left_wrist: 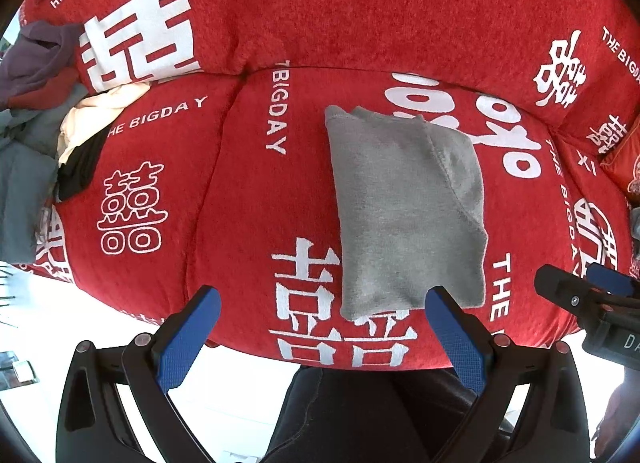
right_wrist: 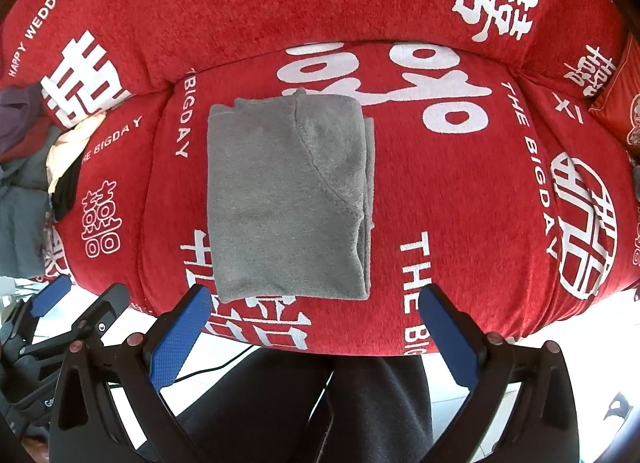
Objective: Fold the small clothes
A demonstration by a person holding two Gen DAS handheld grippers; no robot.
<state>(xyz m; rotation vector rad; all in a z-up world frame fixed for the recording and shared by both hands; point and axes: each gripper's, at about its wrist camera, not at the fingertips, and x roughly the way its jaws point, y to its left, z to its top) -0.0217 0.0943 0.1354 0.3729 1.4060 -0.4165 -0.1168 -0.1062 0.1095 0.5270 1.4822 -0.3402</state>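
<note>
Hand-held gripper, left (left_wrist: pixel 322 327): jaws spread wide, nothing held, blue textured pads, poised at the near edge of the garment. Hand-held gripper, right (right_wrist: pixel 314 323): likewise wide open and empty, just near of the same edge.

Grey garment (right_wrist: pixel 286 199): folded into a compact rectangle, lying flat on the sofa seat cushion (right_wrist: pixel 460 199), centre-left. Soft fleecy knit, matte; a curved stitched seam crosses the top layer, and layered edges show along the right side.

Sofa cover: red nubby weave, white printed characters and lettering; cushion rounded, sloping off at the near edge.

Pile of unfolded clothes (left_wrist: pixel 48 111): far left, purple, cream, black and grey pieces, well apart from the folded item.

Risk, judged: the loose layers may slip open if only the top ply is pinched; the soft, curved cushion could let the fold sag or slide off nearward.
</note>
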